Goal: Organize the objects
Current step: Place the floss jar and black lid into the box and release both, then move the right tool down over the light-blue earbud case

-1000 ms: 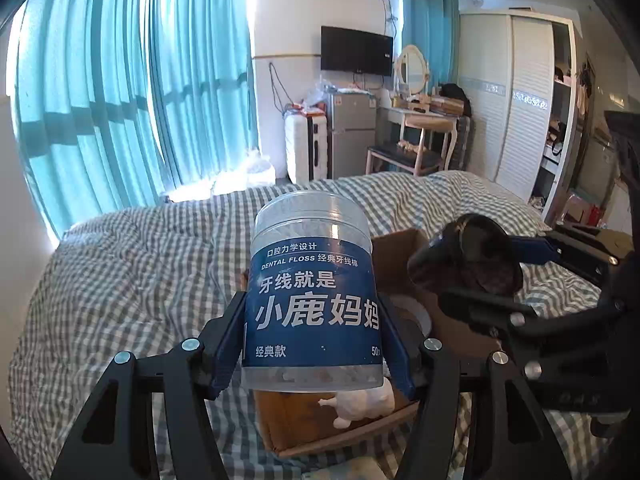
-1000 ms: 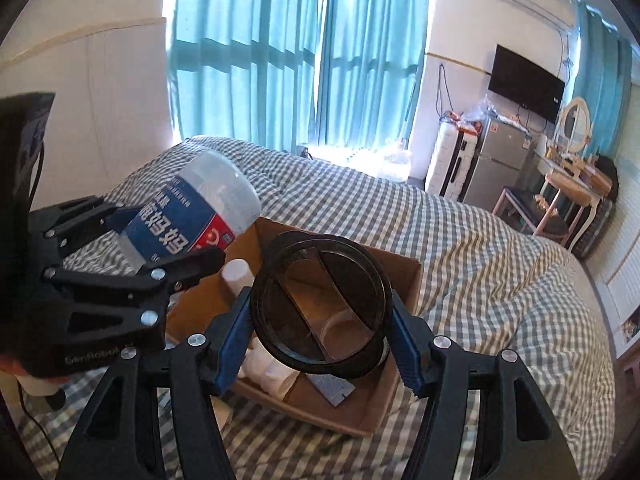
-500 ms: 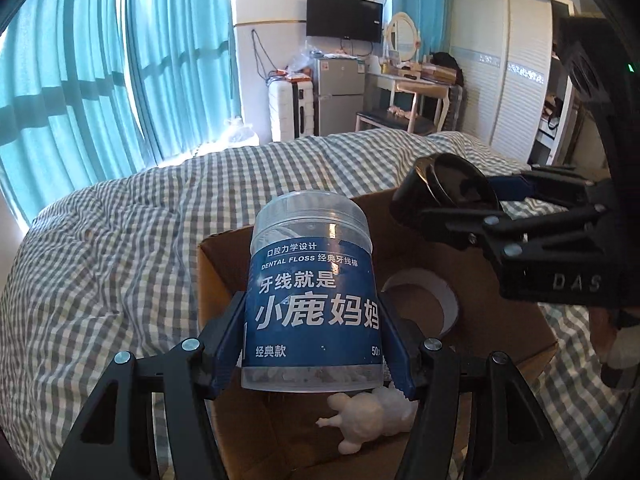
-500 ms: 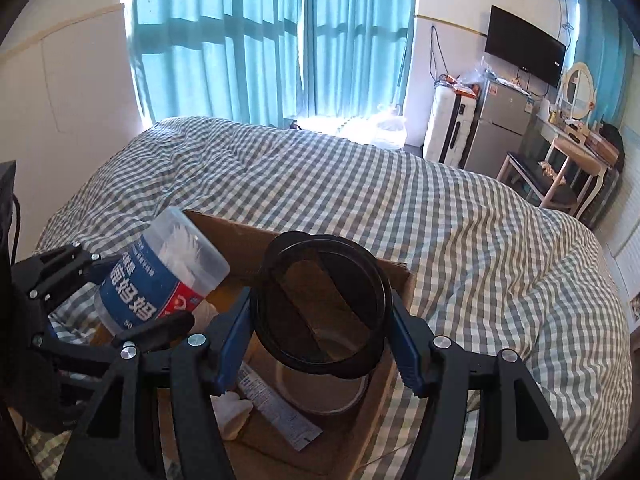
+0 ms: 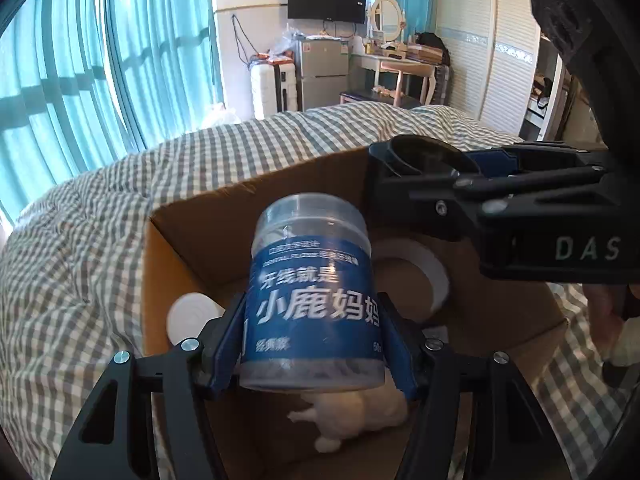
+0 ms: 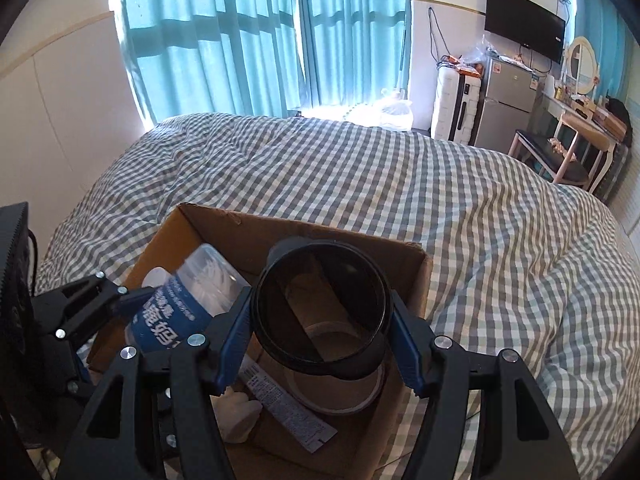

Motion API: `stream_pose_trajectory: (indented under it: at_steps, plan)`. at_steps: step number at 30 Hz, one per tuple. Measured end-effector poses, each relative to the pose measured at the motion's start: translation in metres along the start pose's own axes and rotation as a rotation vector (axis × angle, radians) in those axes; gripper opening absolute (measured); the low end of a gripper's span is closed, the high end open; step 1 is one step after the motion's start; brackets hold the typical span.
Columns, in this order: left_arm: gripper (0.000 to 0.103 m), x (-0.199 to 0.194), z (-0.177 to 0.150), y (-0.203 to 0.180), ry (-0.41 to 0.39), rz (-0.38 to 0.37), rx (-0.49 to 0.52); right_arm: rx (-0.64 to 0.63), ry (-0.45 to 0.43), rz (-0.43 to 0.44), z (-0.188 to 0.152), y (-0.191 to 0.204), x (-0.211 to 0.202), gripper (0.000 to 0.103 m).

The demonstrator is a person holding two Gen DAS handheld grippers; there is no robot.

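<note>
1. Left wrist view: a bed under a grey-and-white checked duvet fills the room's middle, with teal curtains behind it.
2. An open cardboard box sits on the duvet; both grippers hang over it.
3. The left gripper has just been opening its jaws. The dental floss jar, clear with a blue label, is between them; a narrow gap shows beside the left blue pad, so whether the pads still press on it I cannot tell.
4. The right gripper is clamped on a dark round cup, its blue pads against both sides and its open mouth turned toward the camera. In the left view it is above the box's far right corner.
5. Inside the box lie a white tape roll against the far wall, a white round cap at the left wall, a small white figurine under the jar, and a flat printed tube.
</note>
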State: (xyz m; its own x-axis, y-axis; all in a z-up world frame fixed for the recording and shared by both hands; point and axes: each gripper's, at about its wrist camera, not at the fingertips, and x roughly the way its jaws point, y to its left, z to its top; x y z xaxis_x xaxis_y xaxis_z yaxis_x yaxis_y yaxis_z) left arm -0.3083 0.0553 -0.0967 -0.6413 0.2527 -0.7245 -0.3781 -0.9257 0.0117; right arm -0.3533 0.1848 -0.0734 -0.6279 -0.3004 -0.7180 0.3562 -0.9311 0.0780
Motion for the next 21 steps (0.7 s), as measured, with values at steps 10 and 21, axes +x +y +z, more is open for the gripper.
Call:
stream_pose_trajectory:
  at_steps: [10,21]
  plan:
    - [0.097,-0.064,-0.010,-0.013,-0.064,0.053,-0.082,0.041,-0.194,-0.038,-0.008,0.010,-0.085,0.083]
    - [0.098,-0.170,-0.037,-0.008,-0.095,0.211,-0.132,0.001,-0.245,-0.056,-0.043,0.034,-0.191,0.083]
